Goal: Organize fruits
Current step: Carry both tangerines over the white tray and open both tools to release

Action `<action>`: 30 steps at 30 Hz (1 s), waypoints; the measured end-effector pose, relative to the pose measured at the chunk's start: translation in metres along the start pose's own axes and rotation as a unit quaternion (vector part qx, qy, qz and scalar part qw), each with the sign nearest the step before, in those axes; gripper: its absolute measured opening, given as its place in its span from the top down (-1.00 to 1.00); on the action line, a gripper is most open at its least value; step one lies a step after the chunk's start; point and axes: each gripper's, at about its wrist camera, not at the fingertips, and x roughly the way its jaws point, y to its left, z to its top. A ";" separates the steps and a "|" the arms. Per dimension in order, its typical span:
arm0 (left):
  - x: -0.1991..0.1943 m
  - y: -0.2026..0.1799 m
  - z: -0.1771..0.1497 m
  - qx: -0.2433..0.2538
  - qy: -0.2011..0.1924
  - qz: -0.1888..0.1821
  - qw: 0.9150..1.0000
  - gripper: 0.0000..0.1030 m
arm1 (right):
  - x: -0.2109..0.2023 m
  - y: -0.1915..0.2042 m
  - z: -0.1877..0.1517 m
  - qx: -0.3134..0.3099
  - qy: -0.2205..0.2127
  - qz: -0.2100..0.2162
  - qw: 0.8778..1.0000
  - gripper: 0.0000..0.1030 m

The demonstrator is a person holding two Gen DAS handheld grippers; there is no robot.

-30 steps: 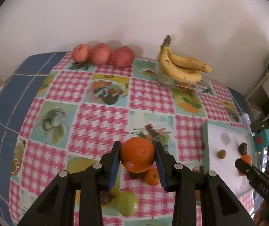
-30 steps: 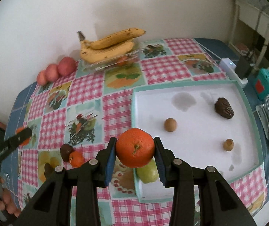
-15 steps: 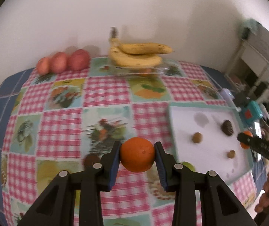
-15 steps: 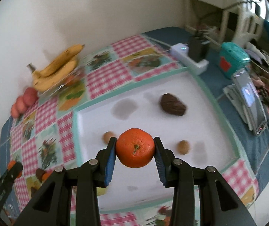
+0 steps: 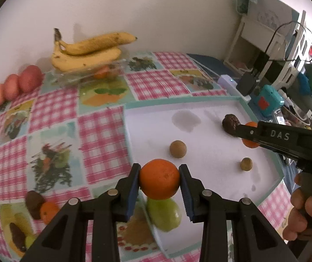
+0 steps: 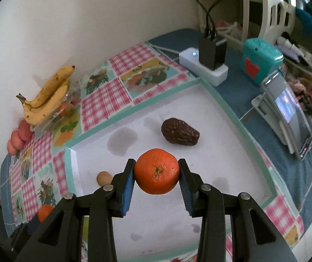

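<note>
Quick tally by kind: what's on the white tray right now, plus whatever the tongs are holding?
Oranges: 2, one in the left tongs, one in the right tongs
Small brown round fruits: 2
Dark wrinkled fruit: 1
Green fruit: 1, at the near corner of the tray
Total: 6

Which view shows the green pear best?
Left wrist: the pear sits at the tray's near-left corner, just below the left gripper's orange. The right wrist view doesn't show it; its own gripper covers that corner.
</note>
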 end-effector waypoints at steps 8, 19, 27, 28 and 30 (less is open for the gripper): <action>0.033 -0.011 -0.005 0.025 0.025 0.015 0.999 0.27 | 0.029 -0.010 0.001 0.009 0.020 0.002 1.000 0.22; 0.048 -0.014 -0.008 0.040 0.041 0.029 0.998 0.27 | 0.052 -0.013 -0.001 -0.008 0.033 -0.026 0.999 0.22; 0.054 -0.015 -0.010 0.048 0.048 0.032 0.997 0.26 | 0.058 -0.013 -0.002 -0.019 0.033 -0.044 0.998 0.21; 0.054 -0.015 -0.010 0.048 0.049 0.031 0.997 0.26 | 0.058 -0.012 -0.002 -0.021 0.033 -0.045 0.998 0.21; 0.054 -0.015 -0.010 0.049 0.050 0.031 0.997 0.21 | 0.057 -0.012 -0.001 -0.020 0.033 -0.046 0.998 0.20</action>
